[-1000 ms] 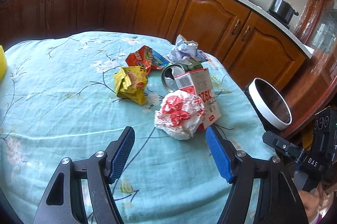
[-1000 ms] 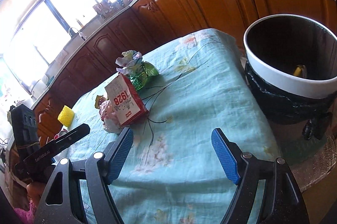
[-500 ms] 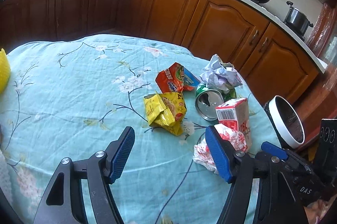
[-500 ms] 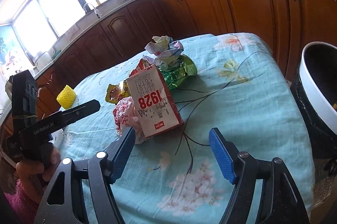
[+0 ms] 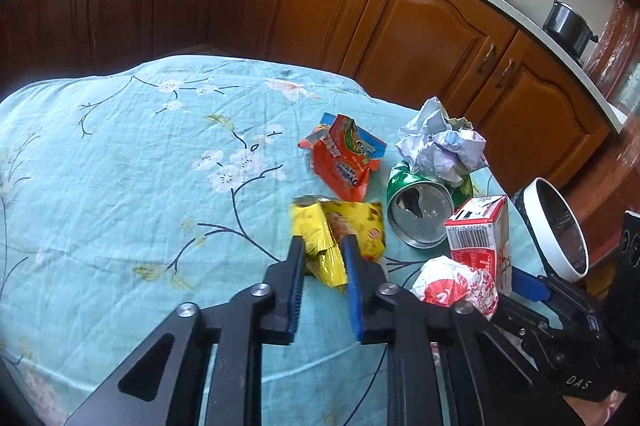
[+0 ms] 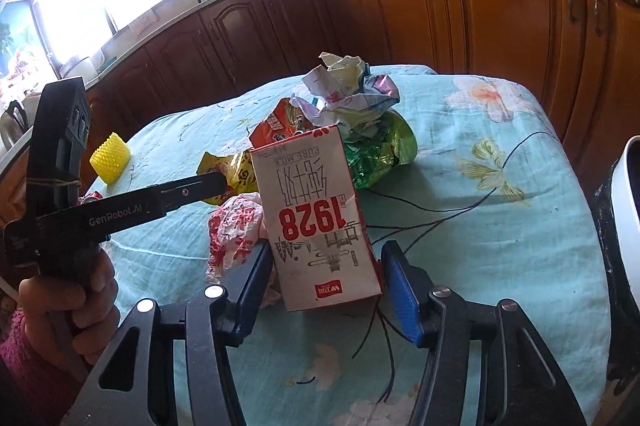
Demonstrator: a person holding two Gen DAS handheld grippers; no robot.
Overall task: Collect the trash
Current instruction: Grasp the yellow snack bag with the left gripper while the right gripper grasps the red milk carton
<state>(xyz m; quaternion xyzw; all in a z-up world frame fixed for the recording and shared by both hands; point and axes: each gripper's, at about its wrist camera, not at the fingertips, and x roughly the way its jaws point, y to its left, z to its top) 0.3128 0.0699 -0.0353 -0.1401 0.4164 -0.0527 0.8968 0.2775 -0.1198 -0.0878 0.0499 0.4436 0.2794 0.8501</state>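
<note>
Trash lies on a table with a teal flowered cloth. My left gripper is shut on a yellow snack wrapper; the wrapper also shows in the right wrist view. My right gripper is open, its jaws on either side of a red-and-white milk carton marked 1928. The carton stands beside a red-and-white crumpled bag. An orange wrapper, a green can and a crumpled paper ball lie behind.
A white-rimmed black bin stands past the table's right edge, also at the right edge of the right wrist view. A yellow spiky cup sits on the far left of the table. Wooden kitchen cabinets run behind.
My left gripper moved forward and closed on the yellow wrapper. My right gripper moved in until the milk carton sits between its jaws, which have narrowed.
</note>
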